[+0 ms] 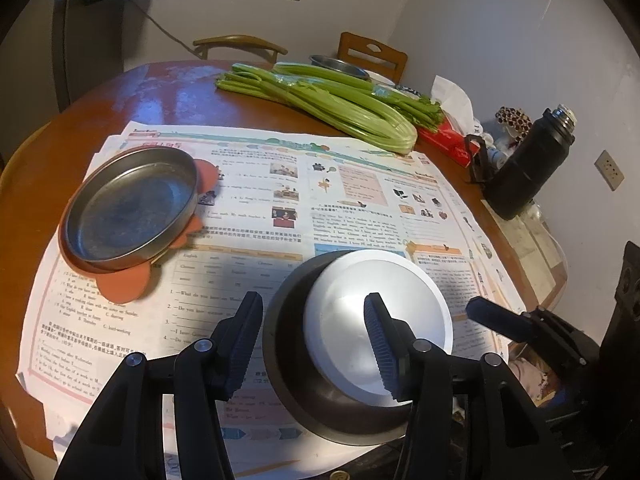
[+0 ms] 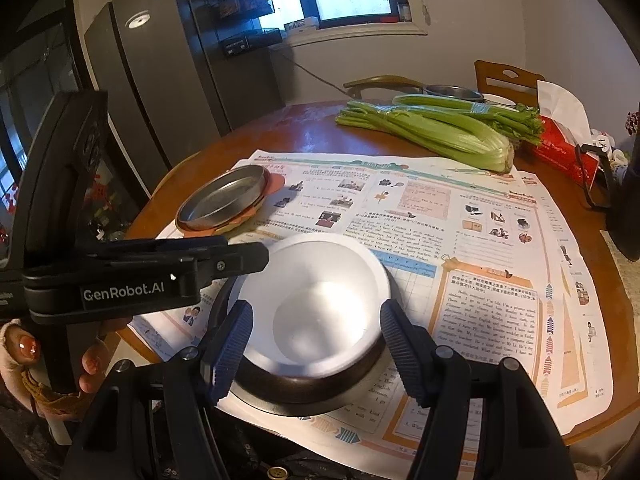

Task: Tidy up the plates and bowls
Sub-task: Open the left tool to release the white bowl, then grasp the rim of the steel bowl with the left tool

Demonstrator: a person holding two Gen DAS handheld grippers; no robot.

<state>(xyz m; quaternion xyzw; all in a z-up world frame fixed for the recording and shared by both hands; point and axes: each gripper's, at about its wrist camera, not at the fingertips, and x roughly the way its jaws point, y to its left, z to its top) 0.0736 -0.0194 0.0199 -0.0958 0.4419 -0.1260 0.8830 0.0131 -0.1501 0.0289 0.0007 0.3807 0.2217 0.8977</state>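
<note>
The round brown table (image 2: 312, 128) fills most of both views. A big printed paper (image 2: 472, 240) lies across it, reaching the near edge. The celery (image 2: 448, 128) lies on bare wood near the far edge, with a red box (image 2: 560, 152) touching its right end. A steel bowl (image 2: 454, 91) sits behind the celery, right at the far edge. In the left wrist view a black flask (image 1: 524, 168) stands at the right edge.

The dark bowl (image 2: 304, 394) sits on the paper at the near edge of the table. The white bowl (image 2: 320, 300) sits inside it, tipped a little. The pan (image 2: 224, 200) sits at the left edge of the paper, on top of an orange mat (image 1: 124, 284). It is well apart from the two bowls.

The left gripper (image 1: 316, 340) is wide open. One finger is over the white bowl and the other hangs outside the dark bowl's left rim. It holds nothing.

The right gripper (image 2: 316, 348) is wide open too. Its blue pads (image 2: 230, 352) stand on either side of the bowls, near the rims. It is not squeezing anything.
</note>
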